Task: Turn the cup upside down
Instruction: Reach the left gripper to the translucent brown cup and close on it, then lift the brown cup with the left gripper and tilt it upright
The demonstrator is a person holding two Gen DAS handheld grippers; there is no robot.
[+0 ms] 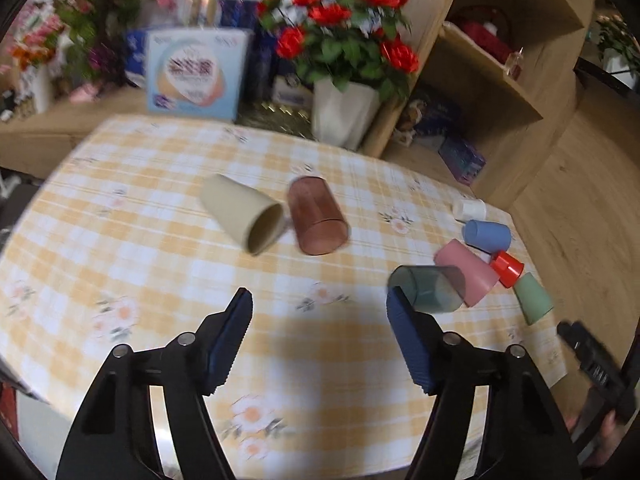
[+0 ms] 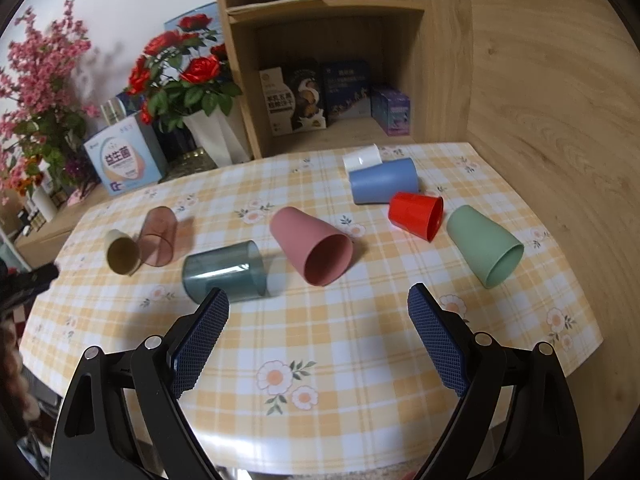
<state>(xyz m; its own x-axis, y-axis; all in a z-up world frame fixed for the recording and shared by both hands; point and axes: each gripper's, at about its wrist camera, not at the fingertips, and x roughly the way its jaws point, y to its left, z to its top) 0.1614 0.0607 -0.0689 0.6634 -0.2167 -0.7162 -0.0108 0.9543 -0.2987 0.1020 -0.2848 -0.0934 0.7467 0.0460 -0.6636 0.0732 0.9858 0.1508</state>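
Several cups lie on their sides on the checked tablecloth. A beige cup and a clear brown cup lie mid-table, ahead of my left gripper, which is open and empty. A clear teal cup, a pink cup, a blue cup, a red cup, a green cup and a white cup lie ahead of my right gripper, which is open and empty. The teal cup lies just beyond my left gripper's right finger.
A white vase of red roses and a light blue box stand behind the table. A wooden shelf unit with boxes stands at the back right. A wooden wall runs along the table's right side.
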